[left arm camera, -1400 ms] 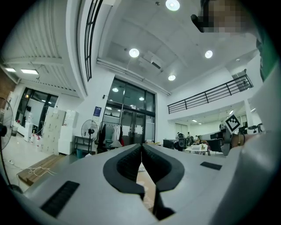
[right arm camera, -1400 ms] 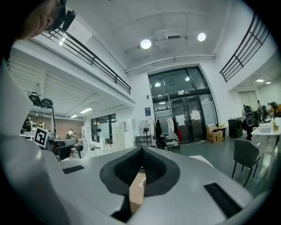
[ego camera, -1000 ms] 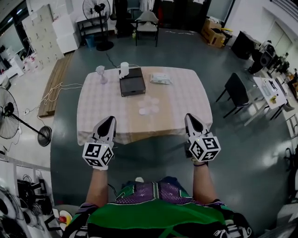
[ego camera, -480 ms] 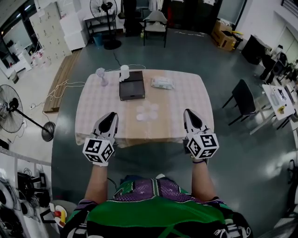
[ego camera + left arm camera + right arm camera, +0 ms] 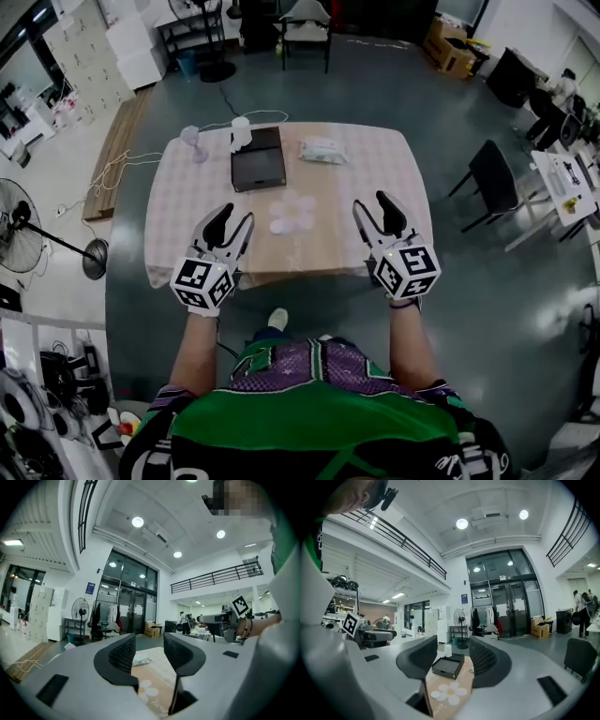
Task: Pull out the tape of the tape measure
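Could not pick out a tape measure on the table [image 5: 187, 216]; made out only a white flower-shaped piece [image 5: 292, 214] near the middle, a black box [image 5: 258, 159] toward the far edge and a packet [image 5: 323, 150] right of it. Held the left gripper [image 5: 234, 217] and right gripper [image 5: 373, 206] over the near edge, jaws apart, just opened, with nothing between them.
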The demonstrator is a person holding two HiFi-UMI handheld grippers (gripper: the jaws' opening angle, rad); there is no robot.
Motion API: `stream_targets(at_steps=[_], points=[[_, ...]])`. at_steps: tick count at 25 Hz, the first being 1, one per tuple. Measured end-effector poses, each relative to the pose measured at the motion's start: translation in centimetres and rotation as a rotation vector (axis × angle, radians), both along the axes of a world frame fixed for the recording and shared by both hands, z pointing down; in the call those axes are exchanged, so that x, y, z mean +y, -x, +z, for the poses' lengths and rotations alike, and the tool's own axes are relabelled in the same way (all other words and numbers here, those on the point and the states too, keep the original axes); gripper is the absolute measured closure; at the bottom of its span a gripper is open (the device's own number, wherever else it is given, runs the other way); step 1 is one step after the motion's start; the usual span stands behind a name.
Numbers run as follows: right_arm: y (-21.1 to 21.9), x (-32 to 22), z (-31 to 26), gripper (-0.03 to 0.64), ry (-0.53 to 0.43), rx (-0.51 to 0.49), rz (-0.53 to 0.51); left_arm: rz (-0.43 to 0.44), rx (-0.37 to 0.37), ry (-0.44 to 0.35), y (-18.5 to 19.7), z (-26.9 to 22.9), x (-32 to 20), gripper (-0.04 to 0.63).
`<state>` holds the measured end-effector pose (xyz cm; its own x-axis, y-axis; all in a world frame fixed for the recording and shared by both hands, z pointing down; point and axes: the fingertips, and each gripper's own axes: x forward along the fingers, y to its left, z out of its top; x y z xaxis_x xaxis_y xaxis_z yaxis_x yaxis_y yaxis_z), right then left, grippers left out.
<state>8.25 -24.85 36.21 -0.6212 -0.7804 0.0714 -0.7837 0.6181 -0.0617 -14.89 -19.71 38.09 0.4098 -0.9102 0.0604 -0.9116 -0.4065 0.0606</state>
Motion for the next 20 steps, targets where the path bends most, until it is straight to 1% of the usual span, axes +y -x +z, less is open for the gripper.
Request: stream_targets(at_steps=[3, 8, 15, 20], points=[[0.5, -1.2, 1.0, 0.413, 0.007, 0.030, 0.024, 0.032, -0.033, 0.029, 0.3, 1.8, -2.1, 0.408], [1.5, -2.7, 3.8, 0.413, 0.051, 0.054, 0.060, 0.107, -0.105, 0.086, 0.2, 6.5, -4.6, 0.408], [3.4, -4.7, 6.8, 0.414, 0.094, 0.090, 0.093, 0.192, -0.162, 0.200, 0.2, 15.0, -7.4, 0.407], [4.8, -6.0, 8.6, 0.414, 0.117, 0.109, 0.117, 0.263, -0.197, 0.265, -0.5, 20.0, -9.4, 0.407]])
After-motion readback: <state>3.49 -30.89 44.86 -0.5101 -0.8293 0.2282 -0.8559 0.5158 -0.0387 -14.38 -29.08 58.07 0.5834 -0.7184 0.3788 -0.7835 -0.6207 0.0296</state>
